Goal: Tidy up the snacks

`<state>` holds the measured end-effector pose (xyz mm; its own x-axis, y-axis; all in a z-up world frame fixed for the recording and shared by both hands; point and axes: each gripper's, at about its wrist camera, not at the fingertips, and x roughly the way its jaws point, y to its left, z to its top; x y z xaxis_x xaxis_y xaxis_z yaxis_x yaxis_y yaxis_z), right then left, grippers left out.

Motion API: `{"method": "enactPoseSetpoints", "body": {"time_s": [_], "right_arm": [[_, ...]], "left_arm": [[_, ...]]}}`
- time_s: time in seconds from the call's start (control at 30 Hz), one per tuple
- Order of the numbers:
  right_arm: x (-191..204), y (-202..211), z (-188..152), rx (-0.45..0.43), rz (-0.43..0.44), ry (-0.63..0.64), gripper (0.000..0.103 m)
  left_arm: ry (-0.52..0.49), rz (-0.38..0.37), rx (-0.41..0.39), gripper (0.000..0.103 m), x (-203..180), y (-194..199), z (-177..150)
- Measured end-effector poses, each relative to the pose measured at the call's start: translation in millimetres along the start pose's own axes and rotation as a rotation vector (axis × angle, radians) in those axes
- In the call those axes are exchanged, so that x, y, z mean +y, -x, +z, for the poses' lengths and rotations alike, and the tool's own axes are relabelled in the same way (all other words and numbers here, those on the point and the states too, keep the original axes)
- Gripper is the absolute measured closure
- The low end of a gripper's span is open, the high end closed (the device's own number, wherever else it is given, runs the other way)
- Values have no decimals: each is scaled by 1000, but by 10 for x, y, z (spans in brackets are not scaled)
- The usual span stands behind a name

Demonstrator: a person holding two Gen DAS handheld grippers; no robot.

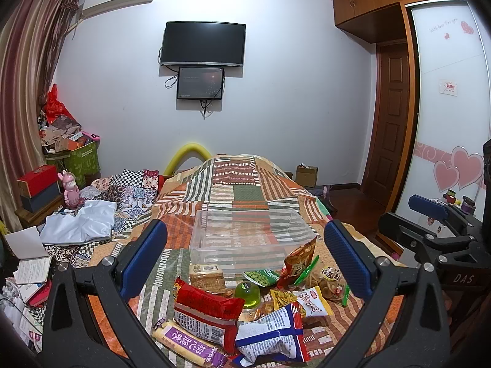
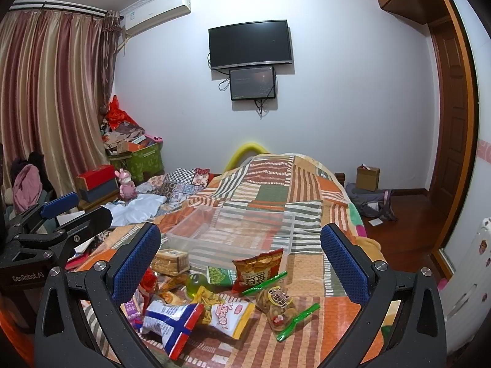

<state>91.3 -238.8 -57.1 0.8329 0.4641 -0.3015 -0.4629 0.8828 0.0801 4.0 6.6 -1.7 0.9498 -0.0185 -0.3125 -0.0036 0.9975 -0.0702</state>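
Crinkly snack packets lie heaped on the quilted bed near its closer edge, touching and overlapping. Just behind them stands a clear plastic bin, seemingly empty, likely put there to take them. Nothing looks sorted yet. The left gripper hangs above the heap with jaws spread wide and nothing between them; the right gripper does the same beside it, so either could probably drop onto a packet first.
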Motion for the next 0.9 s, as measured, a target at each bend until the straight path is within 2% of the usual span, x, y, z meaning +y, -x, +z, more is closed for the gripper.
{"method": "enactPoseSetpoints", "body": {"time_s": [0.53, 0.7, 0.9], "right_arm": [[2, -51, -14, 15, 7, -4, 0], [-48, -158, -65, 44, 9, -16, 0], [-168, -350, -179, 109, 7, -43, 0]], "left_arm": [[0, -6, 23, 0, 8, -99, -44], [11, -10, 69, 0, 63, -256, -125], [36, 2, 164, 0, 198, -554, -303]]}}
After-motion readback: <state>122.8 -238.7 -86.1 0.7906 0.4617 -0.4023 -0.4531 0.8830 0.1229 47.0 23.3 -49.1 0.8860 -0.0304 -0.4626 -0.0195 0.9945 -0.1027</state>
